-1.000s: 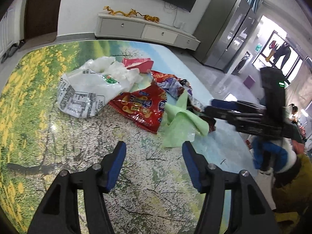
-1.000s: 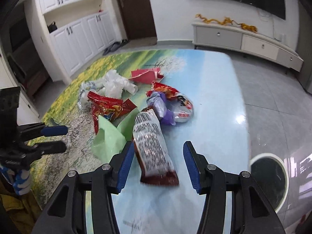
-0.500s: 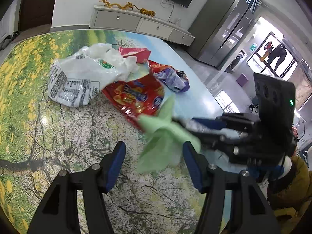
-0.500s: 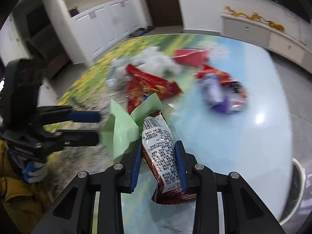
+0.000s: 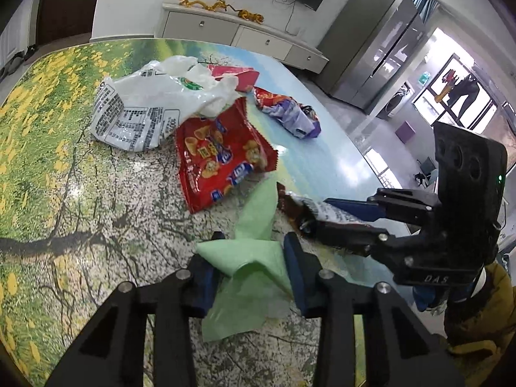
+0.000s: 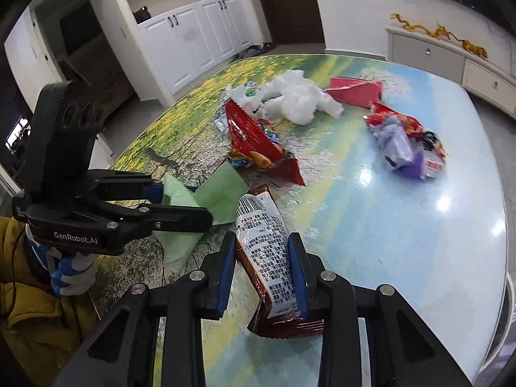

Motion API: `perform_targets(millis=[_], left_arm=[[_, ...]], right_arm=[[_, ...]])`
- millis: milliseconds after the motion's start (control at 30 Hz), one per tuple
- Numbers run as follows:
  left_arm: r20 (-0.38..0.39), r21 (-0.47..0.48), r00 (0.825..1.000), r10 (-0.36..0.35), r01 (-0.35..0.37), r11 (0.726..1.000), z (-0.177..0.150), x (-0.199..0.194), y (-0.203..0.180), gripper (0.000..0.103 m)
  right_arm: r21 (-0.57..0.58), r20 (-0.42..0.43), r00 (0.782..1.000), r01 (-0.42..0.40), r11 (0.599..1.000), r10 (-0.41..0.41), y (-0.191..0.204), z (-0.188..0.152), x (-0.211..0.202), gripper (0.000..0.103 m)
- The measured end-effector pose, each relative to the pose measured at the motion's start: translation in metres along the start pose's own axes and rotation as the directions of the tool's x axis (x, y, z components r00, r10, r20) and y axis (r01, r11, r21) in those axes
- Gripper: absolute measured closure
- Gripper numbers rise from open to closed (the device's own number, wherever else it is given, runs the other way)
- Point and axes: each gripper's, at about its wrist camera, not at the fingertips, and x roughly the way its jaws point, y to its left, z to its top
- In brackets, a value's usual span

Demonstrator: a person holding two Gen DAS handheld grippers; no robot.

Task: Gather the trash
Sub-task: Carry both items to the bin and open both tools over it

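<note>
My left gripper (image 5: 252,253) is shut on a light green paper sheet (image 5: 248,271) just above the table; it also shows in the right wrist view (image 6: 180,206), with the green sheet (image 6: 213,193) in its jaws. My right gripper (image 6: 262,258) is shut on a brown snack wrapper (image 6: 269,254) with white printed text; it shows in the left wrist view (image 5: 309,216) beside my left gripper. On the table lie a red snack bag (image 5: 219,158), a white plastic bag (image 5: 145,116), a red carton (image 5: 238,75) and a purple-red wrapper (image 5: 290,114).
The table (image 5: 64,161) has a printed landscape top with a rounded edge on the right (image 6: 496,225). A white sideboard (image 5: 232,35) stands by the far wall. White cupboards (image 6: 193,38) stand beyond the left side.
My right gripper shut on the brown wrapper and carried it, with the green sheet, toward my left gripper. My left gripper closed on the green sheet.
</note>
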Motion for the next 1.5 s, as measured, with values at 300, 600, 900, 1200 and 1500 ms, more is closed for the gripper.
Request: perform_targets(millis=[300, 600, 900, 1200, 1500], left_arm=[[0.037, 0.019, 0.998, 0.042, -0.042, 0.999, 0.000, -0.025, -0.014, 0.072], [-0.002, 0.132, 1.000, -0.010, 0.011, 0.991, 0.054, -0.005, -0.079, 0.072], [-0.126, 0.279, 0.987, -0.104, 0.136, 0.951, 0.133, 0.113, -0.209, 0.072], [-0.198, 0.297, 0.973, -0.119, 0.176, 0.938, 0.165, 0.233, -0.291, 0.054], [-0.110, 0.326, 0.990, -0.092, 0.123, 0.937, 0.155, 0.216, -0.294, 0.047]], right_arm=[[0.065, 0.091, 0.996, -0.023, 0.998, 0.017, -0.020, -0.020, -0.034, 0.072], [0.218, 0.270, 0.960, 0.015, 0.976, -0.075, -0.086, -0.045, -0.102, 0.072], [0.549, 0.251, 0.889, 0.194, 0.813, -0.382, -0.228, -0.109, -0.169, 0.071], [0.697, 0.140, 0.871, 0.251, 0.672, -0.471, -0.329, -0.143, -0.158, 0.051], [0.727, 0.106, 0.856, 0.281, 0.627, -0.506, -0.327, -0.160, -0.160, 0.050]])
